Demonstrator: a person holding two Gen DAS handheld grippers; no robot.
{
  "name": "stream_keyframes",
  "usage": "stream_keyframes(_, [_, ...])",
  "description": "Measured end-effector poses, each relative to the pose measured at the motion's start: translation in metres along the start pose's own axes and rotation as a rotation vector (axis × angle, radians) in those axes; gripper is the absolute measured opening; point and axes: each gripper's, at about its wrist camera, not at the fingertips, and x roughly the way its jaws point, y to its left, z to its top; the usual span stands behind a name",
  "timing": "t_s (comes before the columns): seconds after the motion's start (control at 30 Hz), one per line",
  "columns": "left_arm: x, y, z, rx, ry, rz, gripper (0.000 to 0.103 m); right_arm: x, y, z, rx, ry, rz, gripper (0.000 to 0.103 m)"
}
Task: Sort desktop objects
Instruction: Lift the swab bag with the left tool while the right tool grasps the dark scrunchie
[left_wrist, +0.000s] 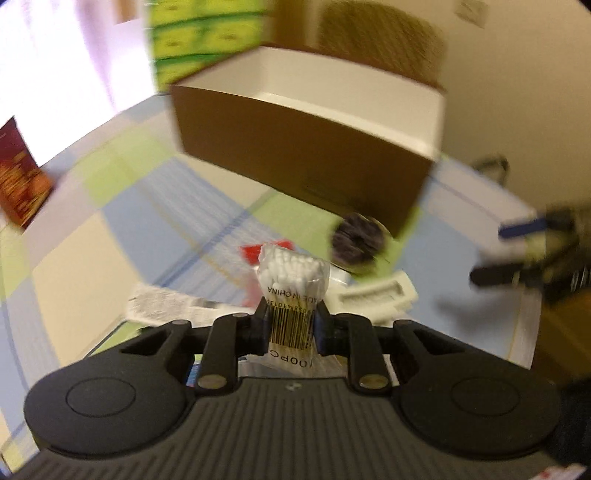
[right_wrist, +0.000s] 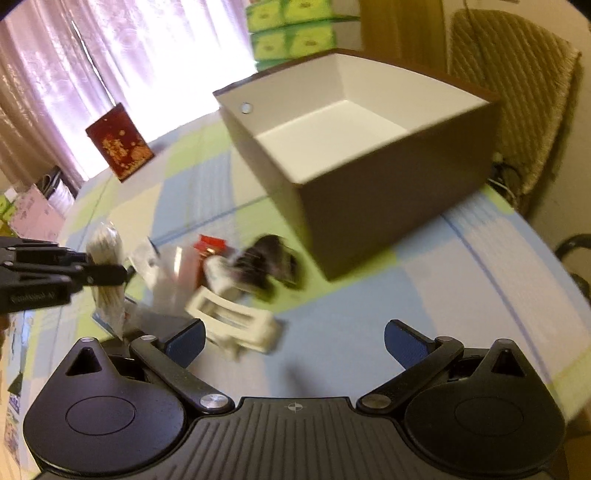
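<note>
The left claw (left_wrist: 291, 325) pinches the cotton swab packet (left_wrist: 291, 284) upright, clear of the desk (left_wrist: 110, 240); the open box (left_wrist: 314, 155) lies straight ahead (its interior bare). The right claw (right_wrist: 293, 341) is spread, holding nothing.

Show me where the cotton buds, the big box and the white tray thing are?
Cotton swab pack (left_wrist: 291, 275), left wrist view, white tips.
Brown box (right_wrist: 388, 206), right wrist view, front wall.
White plastic tray (right_wrist: 236, 321), right wrist view, ribbed middle.

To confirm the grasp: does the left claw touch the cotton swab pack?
Touching. The left wrist view shows the left claw closed on the cotton swab pack, both pads pressing its sides.
</note>
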Motion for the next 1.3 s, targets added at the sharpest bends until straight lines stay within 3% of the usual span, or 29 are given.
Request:
stream_keyframes(0.07, [-0.009,0.012,0.002,-0.051,-0.021,0.034,0.018,0.011,0.012,0.003,0.004,-0.014,-0.007,0.100])
stream_keyframes(0.17, [-0.015,0.029,0.006,-0.101,-0.024,0.066,0.018,0.029,0.026,0.008,0.002,-0.026,-0.038,0.078])
stream_keyframes(0.3, [-0.010,0.050,0.010,-0.147,-0.009,0.112,0.018,0.049,0.032,0.015,0.046,-0.039,-0.082,0.070])
stream_keyframes(0.63, [0.012,0.082,0.026,-0.181,0.033,0.128,0.018,0.084,0.044,0.032,0.076,-0.045,-0.171,0.066])
stream_keyframes(0.73, [0.017,0.082,0.027,-0.182,0.045,0.117,0.018,0.096,0.044,0.034,0.105,-0.018,-0.176,0.052])
stream_keyframes(0.8, [0.019,0.081,0.026,-0.183,0.053,0.110,0.018,0.103,0.040,0.034,0.125,0.013,-0.173,0.029])
stream_keyframes(0.9, [0.017,0.083,0.024,-0.191,0.056,0.107,0.018,0.105,0.036,0.033,0.131,0.033,-0.154,0.018])
stream_keyframes(1.3, [0.002,0.074,0.021,-0.206,0.036,0.109,0.018,0.072,0.044,0.036,0.055,-0.008,-0.093,0.013])
